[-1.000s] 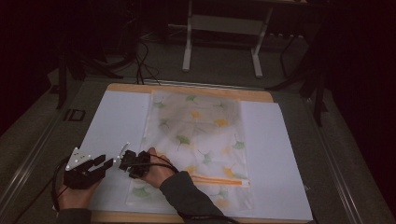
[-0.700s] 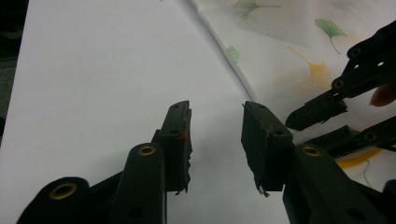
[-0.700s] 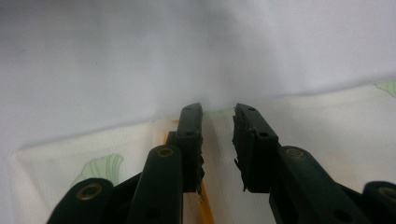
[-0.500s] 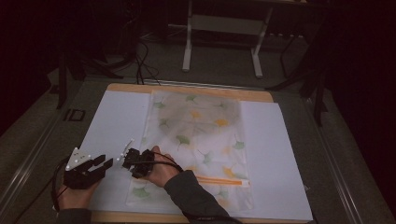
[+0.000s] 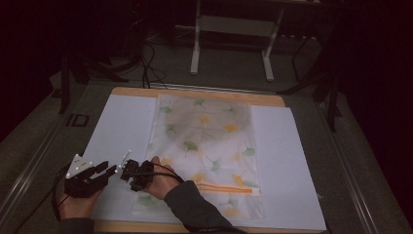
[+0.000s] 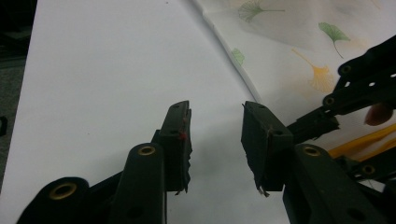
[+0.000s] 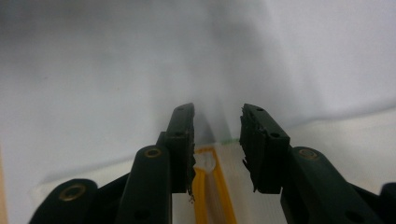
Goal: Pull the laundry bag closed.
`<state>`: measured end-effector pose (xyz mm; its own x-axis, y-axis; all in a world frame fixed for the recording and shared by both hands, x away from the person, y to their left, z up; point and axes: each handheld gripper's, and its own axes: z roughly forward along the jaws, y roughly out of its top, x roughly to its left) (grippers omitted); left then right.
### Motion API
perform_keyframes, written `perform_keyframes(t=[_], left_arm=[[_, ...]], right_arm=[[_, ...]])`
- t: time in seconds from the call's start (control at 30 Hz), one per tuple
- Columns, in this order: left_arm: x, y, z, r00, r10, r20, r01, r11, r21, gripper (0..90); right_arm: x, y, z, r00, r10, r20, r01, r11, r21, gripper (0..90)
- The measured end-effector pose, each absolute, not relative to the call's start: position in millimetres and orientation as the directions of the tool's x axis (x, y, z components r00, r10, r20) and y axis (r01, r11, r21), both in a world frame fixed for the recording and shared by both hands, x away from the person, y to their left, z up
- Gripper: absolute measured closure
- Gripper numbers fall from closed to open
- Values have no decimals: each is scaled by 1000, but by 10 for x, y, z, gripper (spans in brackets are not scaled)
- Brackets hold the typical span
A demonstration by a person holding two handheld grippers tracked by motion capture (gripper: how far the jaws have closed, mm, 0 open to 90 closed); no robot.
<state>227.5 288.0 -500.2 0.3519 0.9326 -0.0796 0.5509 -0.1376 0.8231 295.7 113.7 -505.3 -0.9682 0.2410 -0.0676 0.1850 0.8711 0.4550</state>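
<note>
The bag (image 5: 207,156), pale with a leaf print and an orange strip, lies flat on a white sheet (image 5: 122,126) covering the counter (image 5: 195,92); in the high view the right gripper (image 5: 127,165) sits at its near left corner, the left gripper (image 5: 104,170) just beside on the sheet. In the left gripper view the left gripper (image 6: 215,135) stands parted with nothing between. In the right gripper view the right gripper (image 7: 217,140) has just been opening; the orange strip (image 7: 205,186) lies below, unclamped.
</note>
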Motion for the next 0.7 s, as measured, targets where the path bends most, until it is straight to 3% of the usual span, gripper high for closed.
perform_keyframes(t=[0.7], left_arm=[[2276, 2870, -5008, 352, 933, -79, 553, -138, 822, 623]], right_arm=[[3007, 1009, -5015, -985, 174, 6, 164, 921, 354, 772]])
